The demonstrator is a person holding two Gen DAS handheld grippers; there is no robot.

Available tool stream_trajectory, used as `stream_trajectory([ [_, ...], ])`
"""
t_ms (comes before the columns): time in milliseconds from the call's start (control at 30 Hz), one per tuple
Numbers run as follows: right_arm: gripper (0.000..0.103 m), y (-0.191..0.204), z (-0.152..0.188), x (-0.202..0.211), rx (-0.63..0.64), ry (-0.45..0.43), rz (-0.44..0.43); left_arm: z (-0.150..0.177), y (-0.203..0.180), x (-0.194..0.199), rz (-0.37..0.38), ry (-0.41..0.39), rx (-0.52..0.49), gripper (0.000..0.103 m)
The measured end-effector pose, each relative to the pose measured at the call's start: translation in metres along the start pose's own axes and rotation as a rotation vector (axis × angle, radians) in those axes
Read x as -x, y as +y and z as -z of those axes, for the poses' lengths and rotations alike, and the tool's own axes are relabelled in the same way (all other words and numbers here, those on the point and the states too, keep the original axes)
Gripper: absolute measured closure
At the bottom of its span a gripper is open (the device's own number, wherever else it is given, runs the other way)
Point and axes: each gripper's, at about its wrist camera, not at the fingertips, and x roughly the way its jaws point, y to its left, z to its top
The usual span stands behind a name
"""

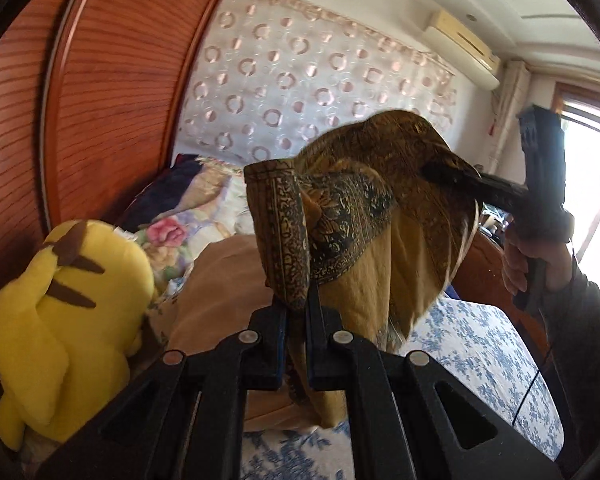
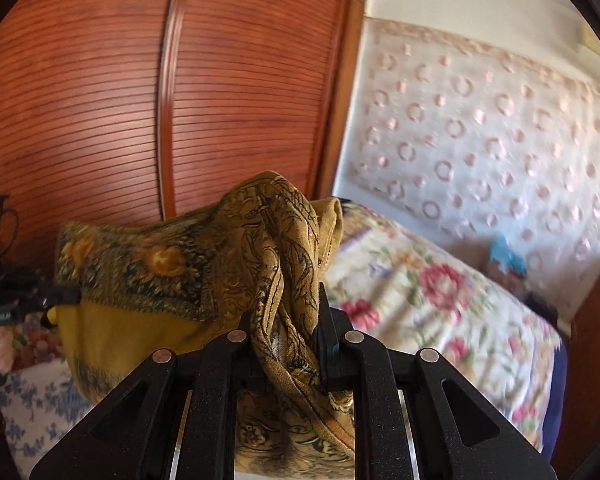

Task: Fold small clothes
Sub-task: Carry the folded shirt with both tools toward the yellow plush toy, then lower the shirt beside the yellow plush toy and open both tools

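Left wrist view: the left gripper [image 1: 297, 312] has its jaws closed on a bordered edge of the yellow scarf [image 1: 364, 216], which rises ahead of them to the right gripper [image 1: 452, 174], held in a hand [image 1: 536, 260]. Right wrist view: the right gripper's [image 2: 286, 320] jaws clamp a bunched fold of the scarf [image 2: 204, 264], which stretches left toward the left gripper [image 2: 66, 294], above the bed [image 2: 440, 300].

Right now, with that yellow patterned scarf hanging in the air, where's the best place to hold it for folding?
At its dark patterned border, near the corners, coming in from each end. The scarf sags between them, so both the left gripper and right gripper are clamped there, letting it hang flat.
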Motion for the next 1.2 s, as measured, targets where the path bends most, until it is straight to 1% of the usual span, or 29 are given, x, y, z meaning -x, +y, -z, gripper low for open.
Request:
stream_trajectory([
  [67,0.09,0.009,-0.011,-0.021,0.019,0.01,-0.018,0.009,0.013,0.0,-0.016,0.031,0.04,0.1],
  [100,0.09,0.016,-0.017,-0.035,0.036,0.025,-0.037,0.009,0.017,0.001,-0.019,0.028,0.049,0.1],
  [167,0.09,0.026,-0.025,-0.055,0.06,0.036,-0.056,0.018,0.024,0.006,-0.05,0.022,0.055,0.1],
  [267,0.091,0.041,-0.035,-0.088,0.086,0.049,-0.083,0.026,0.032,0.005,-0.077,0.035,0.076,0.1],
  [400,0.09,0.056,-0.039,-0.123,0.099,0.082,-0.095,0.031,0.039,0.003,-0.104,0.05,0.099,0.1],
  [467,0.089,0.057,-0.038,-0.143,0.069,0.122,-0.098,0.031,0.042,0.0,-0.118,0.064,0.097,0.1],
  [533,0.084,0.055,-0.037,-0.158,0.037,0.165,-0.088,0.029,0.043,-0.001,-0.125,0.072,0.102,0.099],
  [600,0.068,0.053,-0.038,-0.165,0.008,0.186,-0.068,0.03,0.044,-0.003,-0.135,0.083,0.106,0.099],
  [633,0.066,0.052,-0.038,-0.162,0.004,0.174,-0.053,0.034,0.044,-0.004,-0.141,0.09,0.104,0.099],
  [700,0.051,0.047,-0.04,-0.147,-0.023,0.116,-0.033,0.037,0.044,-0.006,-0.148,0.102,0.11,0.099],
  [733,0.048,0.045,-0.04,-0.141,-0.032,0.094,-0.021,0.039,0.045,-0.007,-0.152,0.109,0.117,0.099],
  [767,0.042,0.043,-0.04,-0.133,-0.039,0.063,-0.001,0.041,0.045,-0.008,-0.161,0.112,0.119,0.099],
  [800,0.04,0.042,-0.038,-0.126,-0.04,0.045,0.002,0.042,0.044,-0.008,-0.169,0.113,0.115,0.099],
  [833,0.04,0.042,-0.036,-0.124,-0.038,0.049,-0.008,0.043,0.044,-0.008,-0.171,0.112,0.113,0.099],
  [933,0.04,0.049,-0.019,-0.128,-0.031,0.116,-0.076,0.043,0.042,-0.008,-0.191,0.112,0.1,0.098],
  [1067,0.04,0.07,0.019,-0.143,-0.029,0.185,-0.107,0.044,0.042,-0.009,-0.209,0.119,0.083,0.095],
  [1100,0.04,0.075,0.029,-0.151,-0.03,0.208,-0.102,0.044,0.042,-0.008,-0.202,0.116,0.079,0.092],
  [1133,0.04,0.078,0.038,-0.158,-0.03,0.221,-0.085,0.044,0.042,-0.007,-0.199,0.118,0.066,0.088],
  [1167,0.039,0.08,0.044,-0.162,-0.031,0.229,-0.072,0.044,0.042,-0.006,-0.21,0.122,0.056,0.085],
  [1200,0.039,0.081,0.05,-0.169,-0.041,0.245,-0.063,0.042,0.042,-0.005,-0.219,0.122,0.05,0.08],
])
